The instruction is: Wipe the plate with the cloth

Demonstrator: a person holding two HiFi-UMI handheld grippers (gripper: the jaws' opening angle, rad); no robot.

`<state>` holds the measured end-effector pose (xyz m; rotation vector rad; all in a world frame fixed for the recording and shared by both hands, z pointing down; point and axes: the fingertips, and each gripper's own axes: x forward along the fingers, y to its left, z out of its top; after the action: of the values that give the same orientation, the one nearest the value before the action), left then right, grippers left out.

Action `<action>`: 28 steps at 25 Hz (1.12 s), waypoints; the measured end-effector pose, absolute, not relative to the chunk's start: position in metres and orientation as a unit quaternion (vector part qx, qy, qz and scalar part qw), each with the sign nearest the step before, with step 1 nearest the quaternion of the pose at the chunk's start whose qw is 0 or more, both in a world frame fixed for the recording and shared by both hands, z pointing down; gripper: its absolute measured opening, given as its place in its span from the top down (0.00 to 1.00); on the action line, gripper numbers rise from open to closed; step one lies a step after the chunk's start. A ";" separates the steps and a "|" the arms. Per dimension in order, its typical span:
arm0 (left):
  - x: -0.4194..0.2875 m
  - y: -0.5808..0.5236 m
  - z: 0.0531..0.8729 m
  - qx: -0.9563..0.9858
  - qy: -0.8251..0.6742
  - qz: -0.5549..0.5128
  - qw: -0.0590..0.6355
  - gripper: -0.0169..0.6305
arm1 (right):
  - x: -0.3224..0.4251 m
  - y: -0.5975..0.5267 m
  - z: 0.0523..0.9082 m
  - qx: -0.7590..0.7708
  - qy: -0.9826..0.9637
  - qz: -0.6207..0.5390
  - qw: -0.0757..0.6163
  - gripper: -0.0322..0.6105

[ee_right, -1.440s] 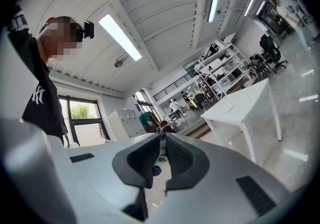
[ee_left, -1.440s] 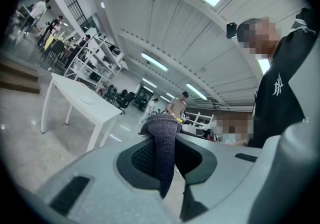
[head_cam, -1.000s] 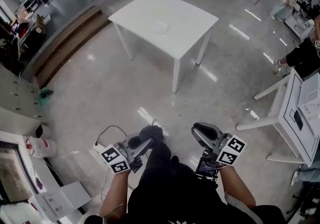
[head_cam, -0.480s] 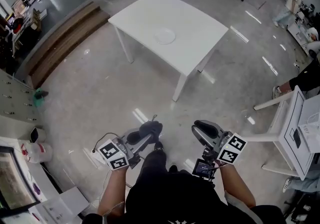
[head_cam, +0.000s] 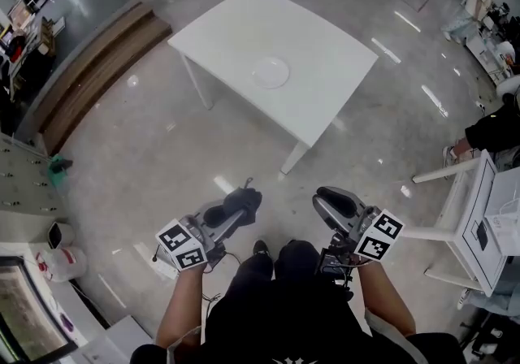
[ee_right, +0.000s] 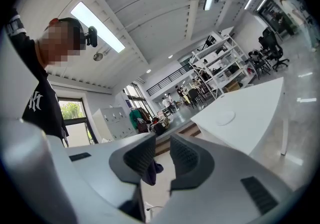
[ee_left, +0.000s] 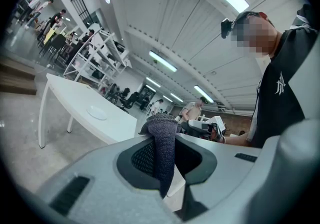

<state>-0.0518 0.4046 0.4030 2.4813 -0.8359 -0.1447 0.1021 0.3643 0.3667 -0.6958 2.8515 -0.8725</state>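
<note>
A white plate (head_cam: 270, 72) lies near the middle of a white table (head_cam: 236, 25) across the floor ahead; it also shows as the plate (ee_left: 96, 113) in the left gripper view and the plate (ee_right: 225, 117) in the right gripper view. My left gripper (head_cam: 246, 198) is held level above the floor, shut on a dark knitted cloth (head_cam: 234, 208). That cloth (ee_left: 164, 153) hangs down between the jaws of the left gripper (ee_left: 162, 135). My right gripper (head_cam: 331, 201) is level beside it; the right gripper (ee_right: 162, 150) shows open jaws with nothing between them.
Glossy floor separates me from the table. A second white desk (head_cam: 479, 192) stands at the right with a seated person (head_cam: 491, 123) near it. A wooden platform (head_cam: 89, 78) runs along the left. Cables (head_cam: 162, 253) lie on the floor by my legs (head_cam: 280, 269).
The table and plate have come nearer and lower in the head view as both grippers are carried forward. The cloth stays in the left gripper.
</note>
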 end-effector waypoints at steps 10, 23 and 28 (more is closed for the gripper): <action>-0.045 0.287 0.421 0.906 -0.325 -0.041 0.267 0.89 | 0.109 0.242 0.387 -0.212 0.928 -0.303 0.043 0.85; -0.019 0.119 0.413 0.897 -0.359 -0.017 0.258 0.89 | 0.111 0.081 0.404 -0.154 0.927 -0.341 0.033 0.84; -0.032 0.081 0.423 0.895 -0.362 0.000 0.263 0.89 | 0.099 0.045 0.423 -0.163 0.917 -0.365 0.013 0.84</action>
<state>-0.0320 0.0806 0.4226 2.4195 -0.9780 -0.0012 0.0993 0.0445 0.4234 -0.5075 2.8562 -1.1357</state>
